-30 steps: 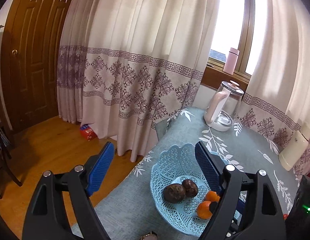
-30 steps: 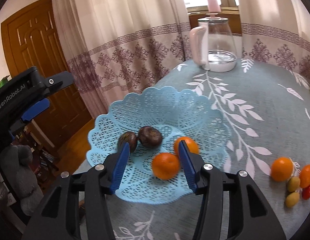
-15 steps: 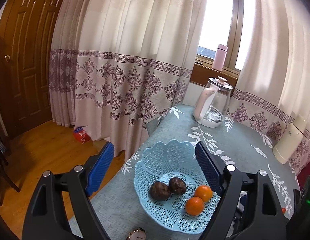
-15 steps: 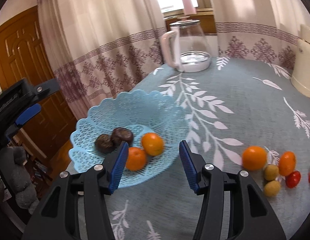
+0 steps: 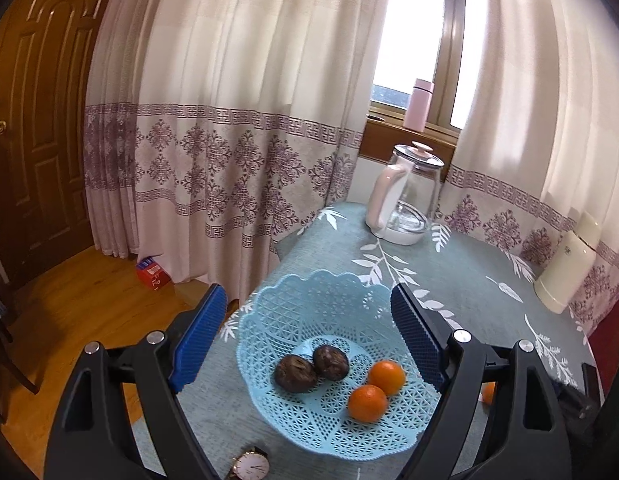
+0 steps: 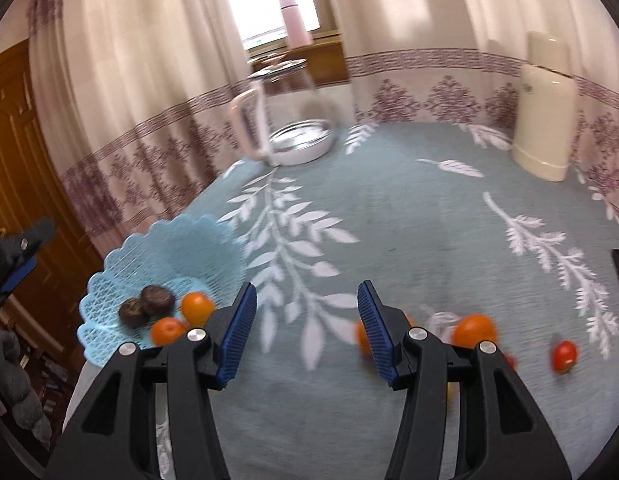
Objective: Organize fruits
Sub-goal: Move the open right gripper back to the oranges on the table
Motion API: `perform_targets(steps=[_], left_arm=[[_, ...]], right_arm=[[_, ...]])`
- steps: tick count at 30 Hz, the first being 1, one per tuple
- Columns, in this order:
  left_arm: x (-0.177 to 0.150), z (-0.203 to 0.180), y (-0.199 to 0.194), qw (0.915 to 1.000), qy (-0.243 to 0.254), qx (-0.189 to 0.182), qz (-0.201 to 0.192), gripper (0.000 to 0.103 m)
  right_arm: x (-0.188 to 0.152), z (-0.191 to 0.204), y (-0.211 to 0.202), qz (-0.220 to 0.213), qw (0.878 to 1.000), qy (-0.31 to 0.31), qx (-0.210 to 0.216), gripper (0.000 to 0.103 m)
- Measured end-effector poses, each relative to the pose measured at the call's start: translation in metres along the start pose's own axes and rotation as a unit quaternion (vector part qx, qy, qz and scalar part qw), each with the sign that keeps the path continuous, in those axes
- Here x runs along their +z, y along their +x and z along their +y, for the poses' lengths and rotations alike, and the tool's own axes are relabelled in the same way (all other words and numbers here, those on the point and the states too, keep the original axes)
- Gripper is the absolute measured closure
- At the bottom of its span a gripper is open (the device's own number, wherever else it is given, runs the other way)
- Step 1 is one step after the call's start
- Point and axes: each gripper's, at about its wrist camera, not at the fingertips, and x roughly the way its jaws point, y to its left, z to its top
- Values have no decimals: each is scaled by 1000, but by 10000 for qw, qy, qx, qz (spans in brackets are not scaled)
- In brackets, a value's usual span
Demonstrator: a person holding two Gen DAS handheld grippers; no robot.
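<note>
A light blue lattice basket [image 5: 309, 312] [image 6: 177, 248] sits at the table's left end. It holds two dark brown fruits [image 5: 309, 368] [image 6: 147, 306] and two oranges [image 5: 375, 390] [image 6: 181, 318]. My left gripper [image 5: 305, 324] hovers open above the basket, with nothing between its blue pads. My right gripper [image 6: 307, 320] is open over the bare cloth to the right of the basket. Loose oranges [image 6: 473, 330] and a small red fruit [image 6: 564, 355] lie on the cloth by its right finger; one orange [image 6: 362, 336] is partly hidden behind that finger.
A glass kettle with a pink handle [image 5: 405, 196] [image 6: 285, 120] stands at the back of the teal leaf-print tablecloth [image 6: 409, 216]. A cream flask [image 5: 569, 264] [image 6: 545, 108] is at the back right. A wristwatch [image 5: 249, 464] lies near the front edge. Curtains hang behind.
My right gripper has swung right, away from the basket and toward the loose fruit on the cloth. My left gripper's view has pulled back and shifted, with the basket now between its fingers.
</note>
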Motion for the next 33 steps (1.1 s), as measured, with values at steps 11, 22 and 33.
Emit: perform_targets(steps=[11, 22, 33], left_arm=[[-8, -23, 0, 9996, 243, -153, 56, 18], [-15, -42, -1, 9985, 455, -272, 94, 12], [-20, -51, -1, 9977, 569, -347, 152, 12]], right_arm=[[13, -75, -7, -7, 9969, 625, -472, 50], [3, -105, 21, 401, 9923, 791, -869, 50], [-13, -116, 49, 729, 9887, 785, -1045, 50]])
